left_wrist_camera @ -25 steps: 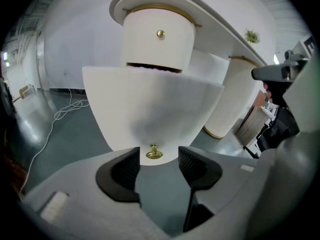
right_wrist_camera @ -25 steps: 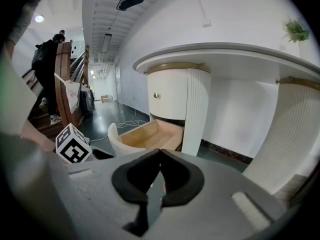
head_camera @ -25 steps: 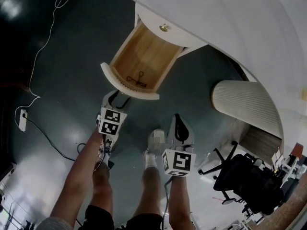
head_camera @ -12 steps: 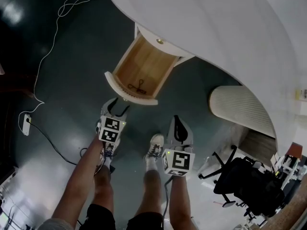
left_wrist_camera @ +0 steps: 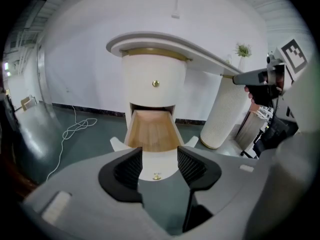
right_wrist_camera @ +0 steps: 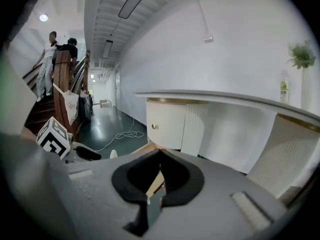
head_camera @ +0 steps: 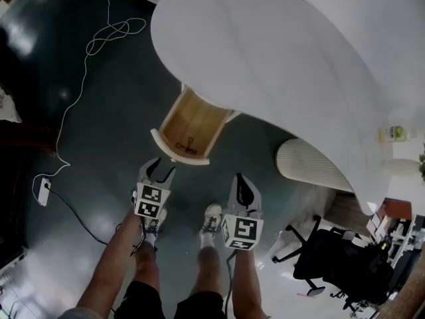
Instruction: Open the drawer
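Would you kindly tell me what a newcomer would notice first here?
The wooden drawer stands pulled out beneath the curved white counter, a small black thing inside. In front of it, the left hand-held gripper is open and empty, its jaws just having closed slightly; the right hand-held gripper is shut.

Bare wood drawer [head_camera: 192, 115], glossy dark floor [head_camera: 113, 131]
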